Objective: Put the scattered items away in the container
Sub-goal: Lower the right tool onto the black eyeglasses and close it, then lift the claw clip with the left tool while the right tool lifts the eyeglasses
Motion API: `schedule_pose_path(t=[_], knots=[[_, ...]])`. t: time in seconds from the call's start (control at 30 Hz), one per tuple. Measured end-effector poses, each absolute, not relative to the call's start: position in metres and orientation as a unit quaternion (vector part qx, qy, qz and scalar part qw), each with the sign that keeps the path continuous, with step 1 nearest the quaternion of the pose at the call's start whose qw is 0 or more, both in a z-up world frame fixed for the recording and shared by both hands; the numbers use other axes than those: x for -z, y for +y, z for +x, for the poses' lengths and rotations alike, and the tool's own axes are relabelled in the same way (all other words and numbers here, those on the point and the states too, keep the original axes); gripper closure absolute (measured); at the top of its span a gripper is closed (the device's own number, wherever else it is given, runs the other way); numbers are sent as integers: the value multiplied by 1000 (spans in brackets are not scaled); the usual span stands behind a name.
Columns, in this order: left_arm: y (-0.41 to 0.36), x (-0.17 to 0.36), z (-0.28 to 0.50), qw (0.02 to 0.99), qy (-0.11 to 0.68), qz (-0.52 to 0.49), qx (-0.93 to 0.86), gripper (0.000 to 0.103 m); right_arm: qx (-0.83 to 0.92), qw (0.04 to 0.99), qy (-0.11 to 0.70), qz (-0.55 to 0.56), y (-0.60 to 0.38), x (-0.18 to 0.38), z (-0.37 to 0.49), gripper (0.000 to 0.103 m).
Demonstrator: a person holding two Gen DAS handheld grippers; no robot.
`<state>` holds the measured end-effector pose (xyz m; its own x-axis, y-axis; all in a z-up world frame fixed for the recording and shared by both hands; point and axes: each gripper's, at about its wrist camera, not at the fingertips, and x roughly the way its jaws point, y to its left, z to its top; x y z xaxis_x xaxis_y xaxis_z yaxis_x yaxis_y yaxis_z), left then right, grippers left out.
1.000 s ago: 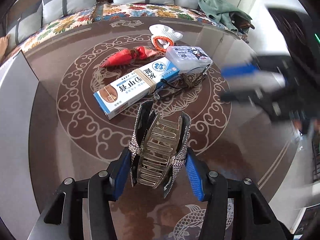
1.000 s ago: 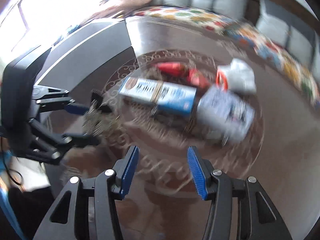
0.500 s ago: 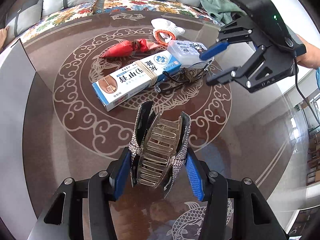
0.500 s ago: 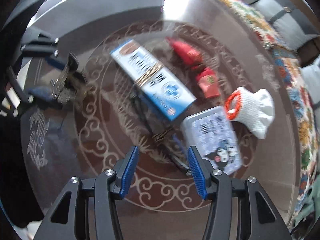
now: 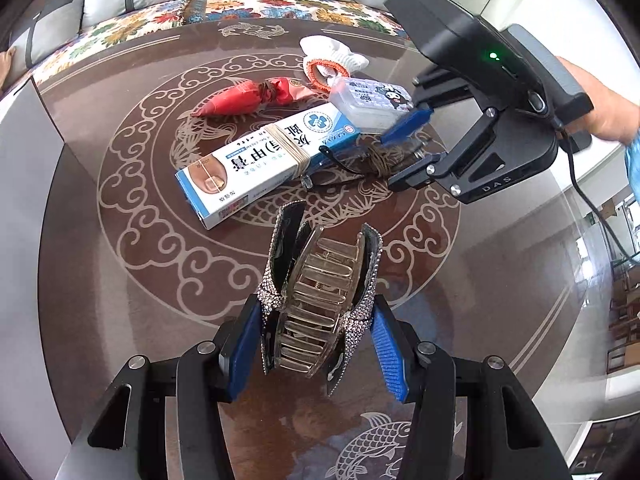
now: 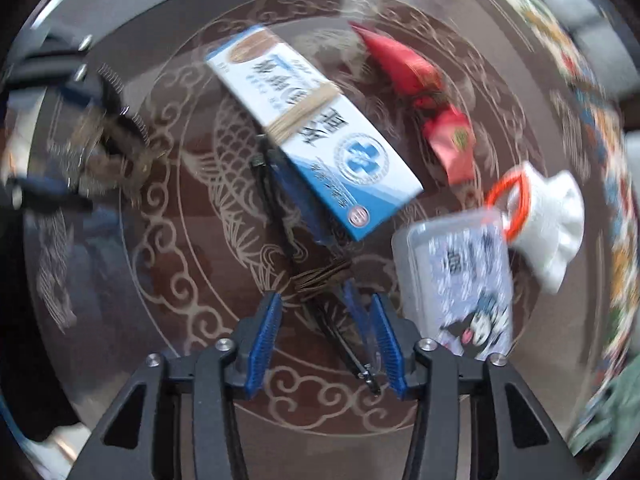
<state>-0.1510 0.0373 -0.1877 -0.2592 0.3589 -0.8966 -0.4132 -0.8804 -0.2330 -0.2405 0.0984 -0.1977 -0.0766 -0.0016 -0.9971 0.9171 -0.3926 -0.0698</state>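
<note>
My left gripper is shut on a rhinestone hair claw clip, held above the brown table. My right gripper is open, low over black glasses with a brown hair tie; it also shows in the left wrist view. A blue-white ointment box, a red pouch, a clear plastic case and a white sock with an orange band lie around the glasses. No container shows for certain.
The patterned glass-topped table has a grey panel along its left edge. A sofa with a floral cover runs behind the table. A person's hand holds the right gripper.
My right gripper has come down from over the table's middle to just above the glasses and hair tie. My left gripper has kept still with the claw clip.
</note>
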Motion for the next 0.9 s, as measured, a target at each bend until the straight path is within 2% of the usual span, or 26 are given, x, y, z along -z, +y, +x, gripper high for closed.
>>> schedule_pose_path(t=[0.2,0.47,0.57,0.73,0.9], knots=[[38,185,-148,239,19,-558,-794,50,652,336,329,595,115,193,-237,77],[35,180,-133,224,2,-557,-799,50,743,274,104,601,169,164,-198,77],[34,179,-120,211,-7,-560,-801,50,769,247,46,588,183,155,-170,77],[34,179,-99,190,-21,-564,-804,50,806,197,-35,557,197,145,-97,77],[33,178,-79,182,-31,-564,-805,50,823,172,-65,538,195,133,-35,77]])
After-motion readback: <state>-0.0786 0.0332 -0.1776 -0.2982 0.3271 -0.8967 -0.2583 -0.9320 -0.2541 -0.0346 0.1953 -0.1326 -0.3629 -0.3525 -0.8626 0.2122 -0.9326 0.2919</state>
